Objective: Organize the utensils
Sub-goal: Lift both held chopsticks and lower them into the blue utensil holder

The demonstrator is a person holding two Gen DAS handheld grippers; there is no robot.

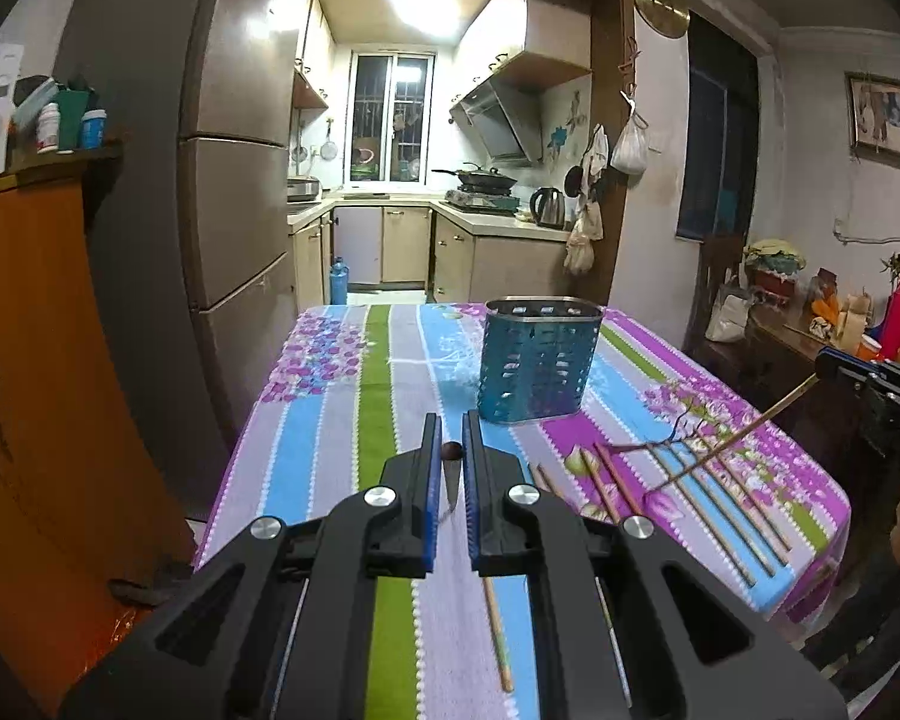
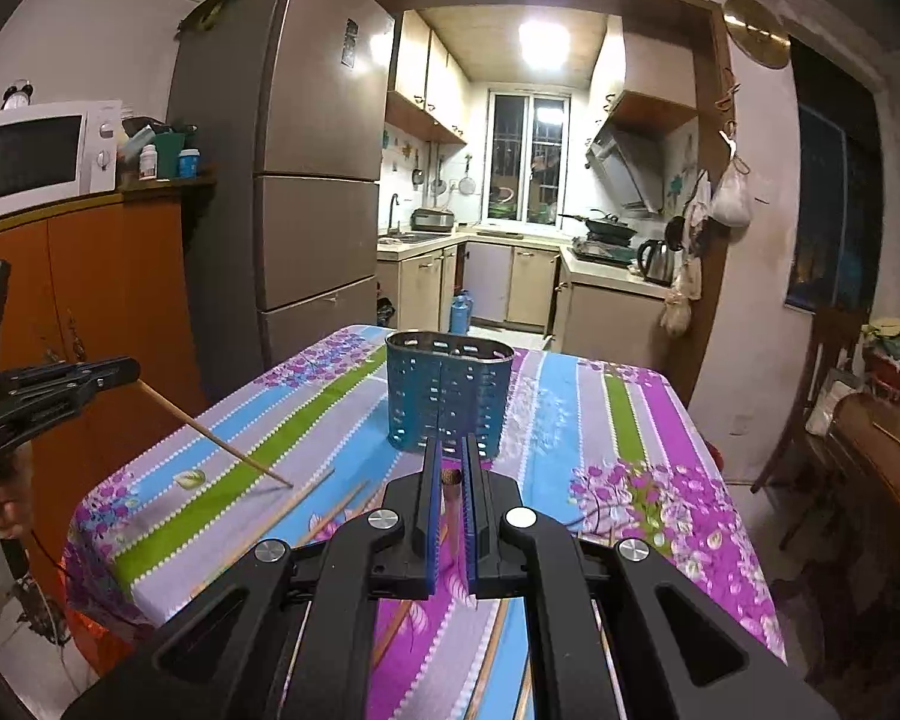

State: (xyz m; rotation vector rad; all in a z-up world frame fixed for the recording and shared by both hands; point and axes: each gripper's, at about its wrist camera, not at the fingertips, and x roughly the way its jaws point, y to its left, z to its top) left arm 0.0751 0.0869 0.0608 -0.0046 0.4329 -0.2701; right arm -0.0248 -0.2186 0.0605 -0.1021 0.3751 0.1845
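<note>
My left gripper (image 1: 451, 438): black plastic frame, blue finger pads (image 1: 431, 480), round silver screws, triangular cut-outs. My right gripper (image 2: 448, 465): identical build, white lettering faintly visible on its side. Bare-skinned hand (image 2: 0, 501) on handle.

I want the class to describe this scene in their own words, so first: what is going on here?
A person is tidying chopsticks on a table with a striped floral tablecloth, one handheld gripper in each hand. The left gripper is shut on one chopstick, and the right gripper is shut on another chopstick; both sticks slant down toward the cloth. More loose chopsticks lie on the cloth. The blue perforated utensil holder stands upright near the far end, with nothing showing above its rim.
</note>
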